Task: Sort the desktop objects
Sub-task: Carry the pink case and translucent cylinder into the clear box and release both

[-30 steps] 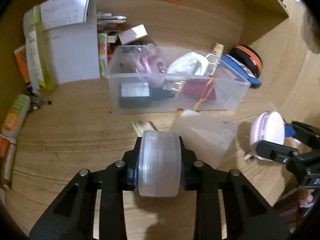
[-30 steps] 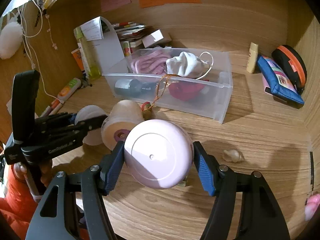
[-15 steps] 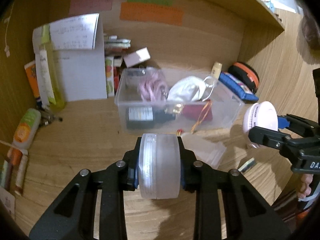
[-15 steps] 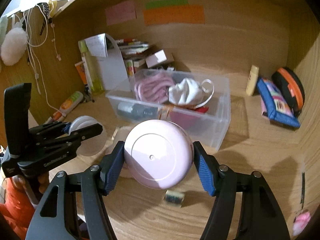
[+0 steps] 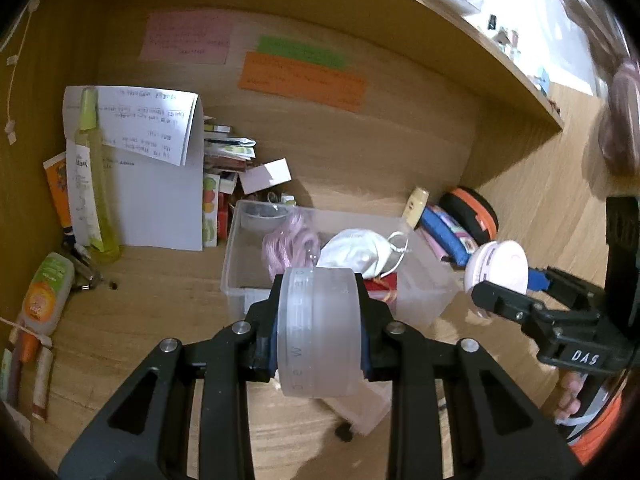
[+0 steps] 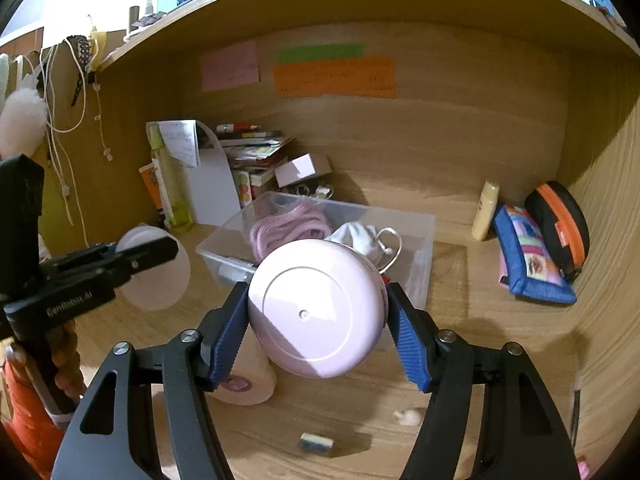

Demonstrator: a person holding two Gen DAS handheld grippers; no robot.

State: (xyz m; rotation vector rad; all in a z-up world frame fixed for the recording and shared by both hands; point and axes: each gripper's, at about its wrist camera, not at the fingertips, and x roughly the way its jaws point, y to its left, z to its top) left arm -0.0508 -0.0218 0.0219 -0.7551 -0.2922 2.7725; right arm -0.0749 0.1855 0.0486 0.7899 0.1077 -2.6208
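My left gripper [image 5: 320, 328] is shut on a frosted translucent round cap [image 5: 319, 330] and holds it above the desk in front of the clear plastic bin [image 5: 234, 272]. My right gripper [image 6: 318, 312] is shut on a round pink lid [image 6: 318, 308], held in the air near the bin [image 6: 424, 264]. In the left wrist view the pink lid [image 5: 498, 264] is at the right of the bin. In the right wrist view the frosted cap [image 6: 154, 268] is at the left. The bin holds a pink cord, a white mask and a red item.
A frosted cup [image 6: 248, 380] lies on its side on the desk below the pink lid. A small eraser [image 6: 316, 442] and a small shell-like bit [image 6: 408, 416] lie near the front. A blue pouch [image 6: 528, 264], an orange-black case [image 6: 560, 224], papers and bottles line the back and sides.
Both grippers have risen and pulled back from the desk with their loads. The bin now sits lower and farther off in both views; more of the back wall and shelf shows.
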